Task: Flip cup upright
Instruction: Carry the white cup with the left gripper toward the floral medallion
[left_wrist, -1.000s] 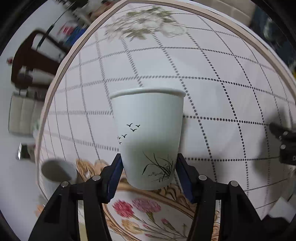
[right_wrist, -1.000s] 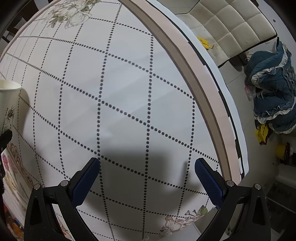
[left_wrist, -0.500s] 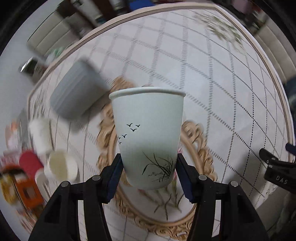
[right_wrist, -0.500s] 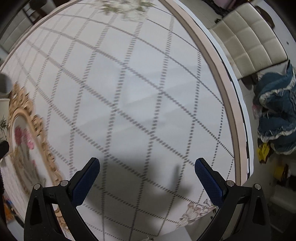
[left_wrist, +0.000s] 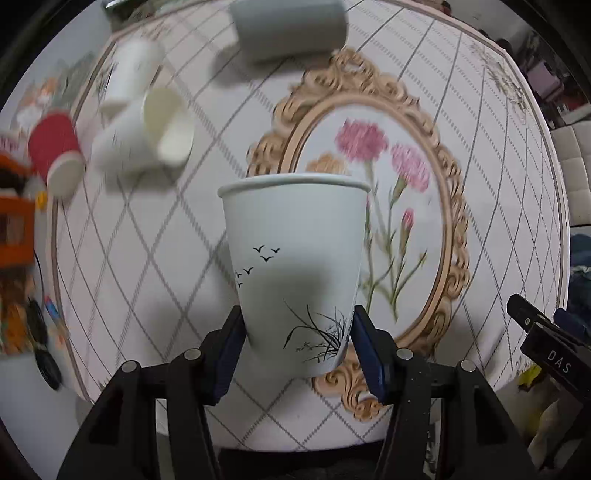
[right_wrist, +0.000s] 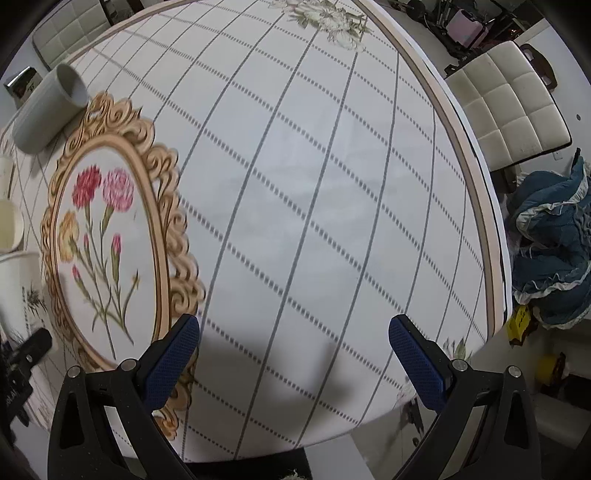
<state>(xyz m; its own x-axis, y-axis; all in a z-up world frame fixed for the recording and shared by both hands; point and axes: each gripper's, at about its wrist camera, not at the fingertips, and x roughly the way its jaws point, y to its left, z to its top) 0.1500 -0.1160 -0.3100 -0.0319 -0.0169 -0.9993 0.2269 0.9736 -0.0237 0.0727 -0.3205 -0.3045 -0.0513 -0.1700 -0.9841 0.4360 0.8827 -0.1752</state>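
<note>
My left gripper (left_wrist: 297, 350) is shut on a pale paper cup (left_wrist: 295, 266) printed with birds and grass. It grips the cup near its base, rim up, above the near edge of the table. The cup also shows at the left edge of the right wrist view (right_wrist: 18, 291). My right gripper (right_wrist: 293, 349) is open and empty over the near edge of the table, to the right of the left one. Its black body shows in the left wrist view (left_wrist: 546, 350).
A round table (right_wrist: 332, 184) has a checked cloth with a gold-framed flower print (left_wrist: 373, 206). A grey cup (left_wrist: 291, 26) lies on its side at the back. White cups (left_wrist: 147, 129) and a red cup (left_wrist: 55, 151) lie at the left. A padded chair (right_wrist: 513, 110) and blue cloth (right_wrist: 554, 251) are right.
The left gripper has swung with the cup, so its view now takes in the flower print and the lying cups. The right gripper's view has turned left. Both grips are unchanged.
</note>
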